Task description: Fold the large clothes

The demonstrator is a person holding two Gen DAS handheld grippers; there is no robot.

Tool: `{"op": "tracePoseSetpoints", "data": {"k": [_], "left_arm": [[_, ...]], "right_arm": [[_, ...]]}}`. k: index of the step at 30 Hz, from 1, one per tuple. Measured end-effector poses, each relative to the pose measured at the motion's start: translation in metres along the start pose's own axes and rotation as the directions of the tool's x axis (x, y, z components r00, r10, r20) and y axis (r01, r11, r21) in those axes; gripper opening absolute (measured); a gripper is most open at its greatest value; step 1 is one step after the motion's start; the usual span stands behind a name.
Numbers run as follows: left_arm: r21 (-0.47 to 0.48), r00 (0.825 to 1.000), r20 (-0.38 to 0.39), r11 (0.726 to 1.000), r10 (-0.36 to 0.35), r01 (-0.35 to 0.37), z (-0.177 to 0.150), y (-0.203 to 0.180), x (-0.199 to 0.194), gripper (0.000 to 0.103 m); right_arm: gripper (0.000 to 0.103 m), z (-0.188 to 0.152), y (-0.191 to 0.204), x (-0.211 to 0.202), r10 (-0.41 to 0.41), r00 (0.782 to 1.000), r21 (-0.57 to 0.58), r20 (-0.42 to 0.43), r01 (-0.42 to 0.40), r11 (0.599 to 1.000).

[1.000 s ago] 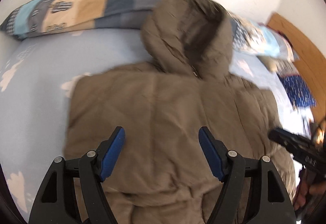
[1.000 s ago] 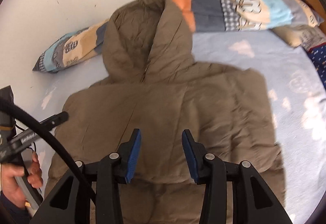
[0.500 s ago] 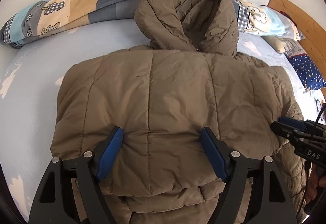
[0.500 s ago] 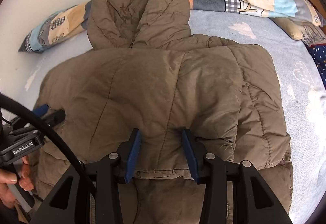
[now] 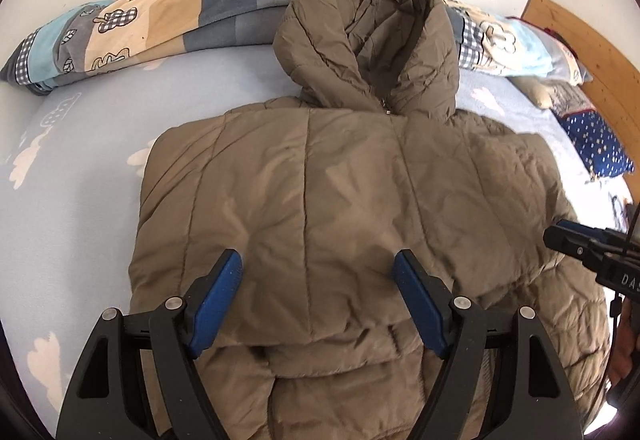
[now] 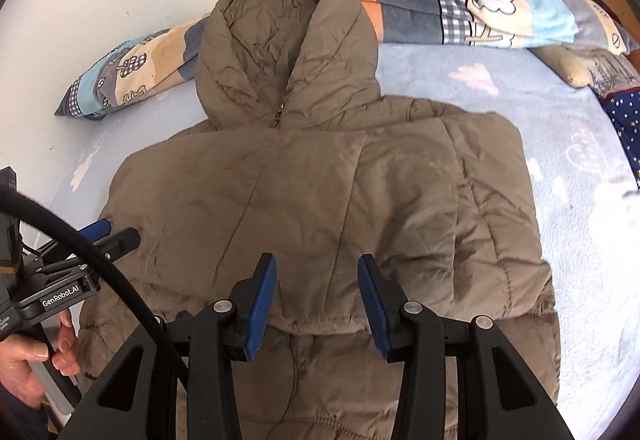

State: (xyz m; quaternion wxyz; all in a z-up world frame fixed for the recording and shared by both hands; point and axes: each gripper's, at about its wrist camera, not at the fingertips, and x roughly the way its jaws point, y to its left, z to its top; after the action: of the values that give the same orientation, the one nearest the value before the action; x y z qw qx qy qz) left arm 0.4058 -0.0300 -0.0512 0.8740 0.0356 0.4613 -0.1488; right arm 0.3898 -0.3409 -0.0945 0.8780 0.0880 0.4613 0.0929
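A large olive-brown hooded puffer jacket (image 5: 340,208) lies on the bed, its lower part folded up over the body, hood (image 5: 372,44) toward the wall. It also shows in the right wrist view (image 6: 320,200). My left gripper (image 5: 318,268) is open and empty, just above the folded hem at the near left. My right gripper (image 6: 316,272) is open and empty, above the folded hem further right. The right gripper's tip shows at the right edge of the left wrist view (image 5: 576,240); the left gripper shows at the left of the right wrist view (image 6: 100,236).
The bed has a light blue sheet (image 5: 80,168) with cloud prints. A patchwork blanket roll (image 5: 140,32) lies along the white wall behind the hood. A dark blue starred pillow (image 5: 596,144) and a wooden headboard (image 5: 592,40) are at the right.
Both grippers brought the jacket's lower part up over its body, laid it down and pulled back slightly. The jacket now lies folded and still.
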Motion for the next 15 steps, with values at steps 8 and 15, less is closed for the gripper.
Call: {"op": "tracePoseSetpoints", "data": {"k": [8, 15], "left_arm": [[0.016, 1.0, -0.005, 1.0, 0.026, -0.026, -0.006, -0.003, 0.003, 0.078], [-0.016, 0.995, 0.097, 1.0, -0.008, 0.01, -0.004, 0.001, -0.048, 0.078]], "right_arm": [[0.046, -0.008, -0.008, 0.017, -0.012, 0.998, 0.005, -0.067, 0.012, 1.0], [0.046, -0.004, -0.002, -0.019, 0.024, 1.0, 0.002, 0.006, -0.024, 1.0]]}}
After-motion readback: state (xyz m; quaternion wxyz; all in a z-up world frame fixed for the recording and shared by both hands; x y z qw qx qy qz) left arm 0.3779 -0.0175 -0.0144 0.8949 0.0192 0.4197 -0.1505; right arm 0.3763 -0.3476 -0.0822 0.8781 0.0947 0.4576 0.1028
